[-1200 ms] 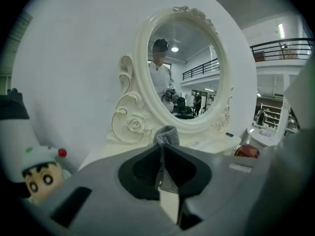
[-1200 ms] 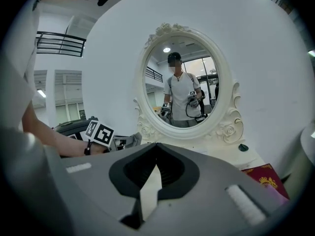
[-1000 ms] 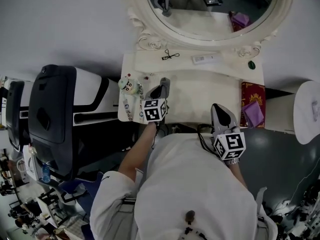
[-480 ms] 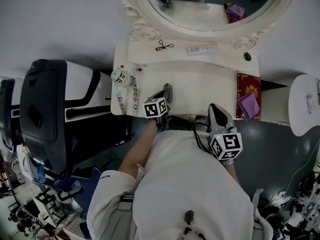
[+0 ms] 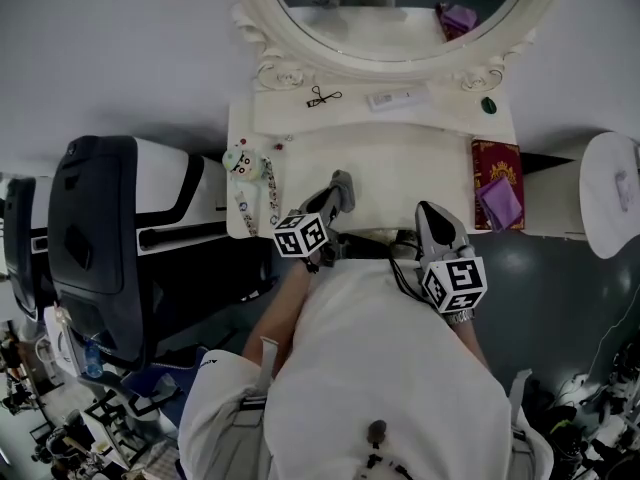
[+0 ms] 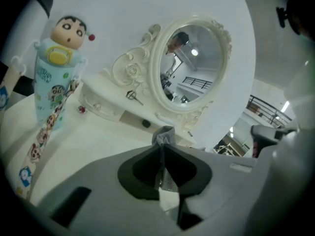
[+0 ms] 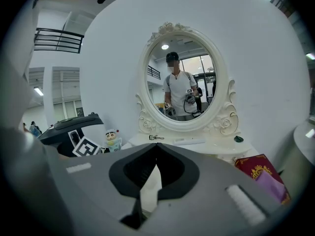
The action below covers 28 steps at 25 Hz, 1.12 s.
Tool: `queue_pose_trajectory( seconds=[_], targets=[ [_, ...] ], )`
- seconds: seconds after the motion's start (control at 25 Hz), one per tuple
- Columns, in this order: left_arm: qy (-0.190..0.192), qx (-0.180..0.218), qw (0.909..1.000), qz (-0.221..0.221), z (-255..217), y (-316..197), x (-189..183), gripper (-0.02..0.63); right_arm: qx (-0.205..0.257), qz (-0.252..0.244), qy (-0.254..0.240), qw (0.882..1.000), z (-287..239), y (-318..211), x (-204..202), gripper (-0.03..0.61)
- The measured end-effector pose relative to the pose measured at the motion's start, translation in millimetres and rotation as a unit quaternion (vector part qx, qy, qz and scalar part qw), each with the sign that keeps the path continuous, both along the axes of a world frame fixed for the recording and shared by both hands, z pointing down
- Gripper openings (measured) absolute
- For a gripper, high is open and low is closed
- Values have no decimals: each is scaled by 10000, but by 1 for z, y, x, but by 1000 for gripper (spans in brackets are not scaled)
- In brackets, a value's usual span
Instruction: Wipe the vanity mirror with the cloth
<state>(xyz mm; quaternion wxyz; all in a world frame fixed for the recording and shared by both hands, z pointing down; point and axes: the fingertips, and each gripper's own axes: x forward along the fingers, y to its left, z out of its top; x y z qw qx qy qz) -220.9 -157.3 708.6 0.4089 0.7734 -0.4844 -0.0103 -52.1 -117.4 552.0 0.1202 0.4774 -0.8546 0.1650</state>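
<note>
The oval vanity mirror (image 5: pixel 400 13) in its white carved frame stands at the back of the white dressing table (image 5: pixel 400 168); it also shows in the left gripper view (image 6: pixel 192 63) and the right gripper view (image 7: pixel 181 90). My left gripper (image 5: pixel 343 181) hovers over the table's near edge, shut on a small grey fold of cloth (image 6: pixel 165 134) that sticks out at its tips. My right gripper (image 5: pixel 428 211) is beside it at the same edge, shut (image 7: pixel 156 145) with nothing in it. A purple cloth (image 5: pixel 497 203) lies on a red box (image 5: pixel 497 158) right of the table.
A cartoon bottle (image 5: pixel 240 161) with a printed strap stands at the table's left corner. An eyelash curler (image 5: pixel 320 96), a white remote (image 5: pixel 392 98) and a small dark object (image 5: pixel 488 104) lie on the raised shelf. A black machine (image 5: pixel 95 238) is left; a white stool (image 5: pixel 612 193) right.
The view has shifted a little, so the mirror sits higher in frame. Both grippers stay shut at the table's near edge; the left one has turned slightly to the right.
</note>
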Motion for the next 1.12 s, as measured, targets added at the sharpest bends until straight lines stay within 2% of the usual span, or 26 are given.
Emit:
queue_pose_trajectory(
  seconds=[0.08, 0.2, 0.36, 0.52, 0.64, 0.8, 1.0, 1.12],
  targets=[
    [193, 619, 9977, 211, -42, 6, 5, 31, 52, -14, -21, 10000, -3, -2, -2, 8],
    [95, 1469, 9879, 493, -104, 16, 12, 31, 88, -26, -130, 9999, -5, -7, -5, 8],
    [-78, 2306, 9716, 515, -174, 31, 23, 31, 221, -207, -327, 9990, -12, -8, -12, 8],
    [-509, 2918, 9544, 374, -217, 43, 28, 31, 417, -342, -372, 9979, -21, -10, -20, 8],
    [-837, 3030, 9485, 402, -217, 47, 35, 31, 563, -355, -419, 9969, -27, -9, -19, 8],
    [-747, 2786, 9564, 469, -202, 49, 40, 31, 708, -512, -476, 9950, -31, -6, -22, 8],
    [-778, 2747, 9576, 380, -201, 50, 38, 31, 720, -522, -517, 9947, -33, -2, -21, 8],
    [-960, 2665, 9585, 310, -200, 46, 37, 31, 715, -461, -536, 9949, -33, -3, -16, 8]
  ],
)
